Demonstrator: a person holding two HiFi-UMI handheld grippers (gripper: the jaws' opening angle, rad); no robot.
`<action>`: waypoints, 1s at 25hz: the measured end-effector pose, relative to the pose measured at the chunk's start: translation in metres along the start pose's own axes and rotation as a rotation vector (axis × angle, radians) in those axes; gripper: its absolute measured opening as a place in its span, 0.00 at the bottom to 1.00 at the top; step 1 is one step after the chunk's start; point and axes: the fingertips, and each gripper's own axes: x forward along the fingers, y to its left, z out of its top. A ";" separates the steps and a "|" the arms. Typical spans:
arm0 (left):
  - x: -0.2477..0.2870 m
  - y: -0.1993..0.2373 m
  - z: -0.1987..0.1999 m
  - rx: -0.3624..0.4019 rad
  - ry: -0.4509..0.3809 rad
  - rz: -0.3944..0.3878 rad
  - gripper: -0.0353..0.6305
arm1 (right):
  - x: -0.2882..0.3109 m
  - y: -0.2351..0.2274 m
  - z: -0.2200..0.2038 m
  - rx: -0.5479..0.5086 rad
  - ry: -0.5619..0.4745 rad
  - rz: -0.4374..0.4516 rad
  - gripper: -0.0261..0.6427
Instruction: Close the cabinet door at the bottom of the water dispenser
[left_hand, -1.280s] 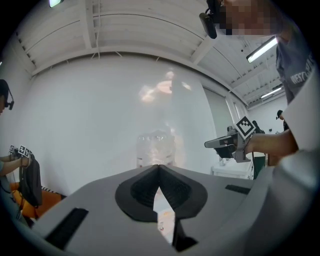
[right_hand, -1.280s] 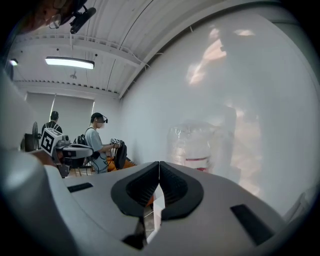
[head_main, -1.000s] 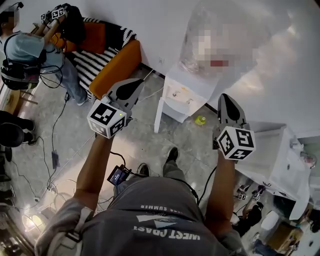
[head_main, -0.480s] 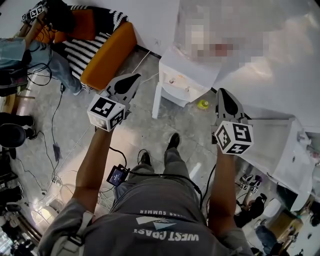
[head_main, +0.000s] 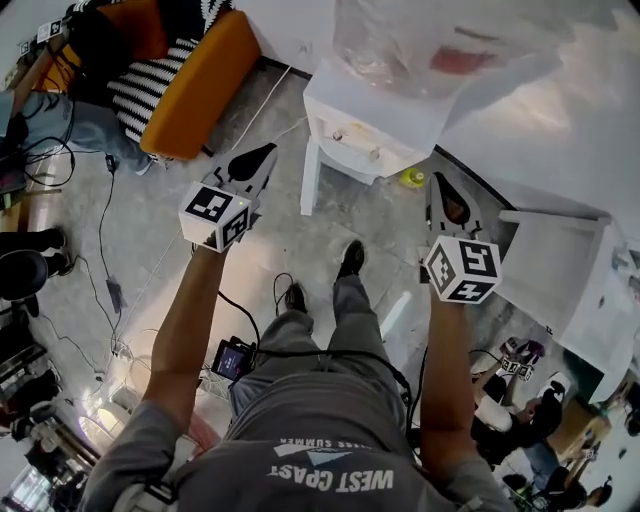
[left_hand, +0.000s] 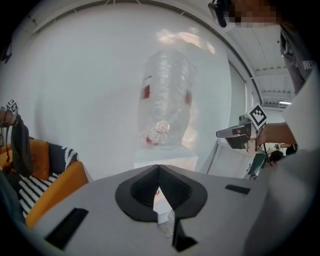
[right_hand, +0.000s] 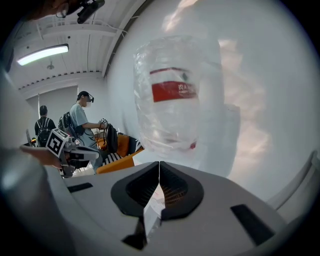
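The white water dispenser (head_main: 372, 128) stands against the wall with a clear bottle (head_main: 430, 40) on top. Its bottom cabinet door (head_main: 310, 188) hangs open toward the left, seen edge-on from above. My left gripper (head_main: 262, 154) is shut and empty, held in the air just left of the door. My right gripper (head_main: 440, 182) is also shut and empty, to the right of the dispenser. In the left gripper view the bottle (left_hand: 165, 105) rises beyond my left gripper (left_hand: 159, 168). The right gripper view shows the bottle (right_hand: 175, 100) close above my right gripper (right_hand: 159, 165).
A small yellow object (head_main: 412, 178) lies on the floor beside the dispenser. An orange sofa (head_main: 195, 80) stands at the left, a white cabinet (head_main: 560, 280) at the right. Cables (head_main: 105, 260) trail over the floor. Another person (right_hand: 82, 125) stands by the sofa.
The dispenser has slid upward in the head view and both grippers have come nearer to it. Both grippers stay shut.
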 end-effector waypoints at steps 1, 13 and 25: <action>0.006 0.001 -0.013 -0.006 0.017 0.000 0.08 | 0.004 -0.003 -0.011 0.006 0.009 -0.004 0.08; 0.071 0.011 -0.137 -0.068 0.160 -0.012 0.08 | 0.045 -0.034 -0.111 0.062 0.109 -0.049 0.08; 0.108 0.027 -0.294 -0.145 0.356 -0.003 0.08 | 0.078 -0.033 -0.204 0.118 0.189 -0.046 0.08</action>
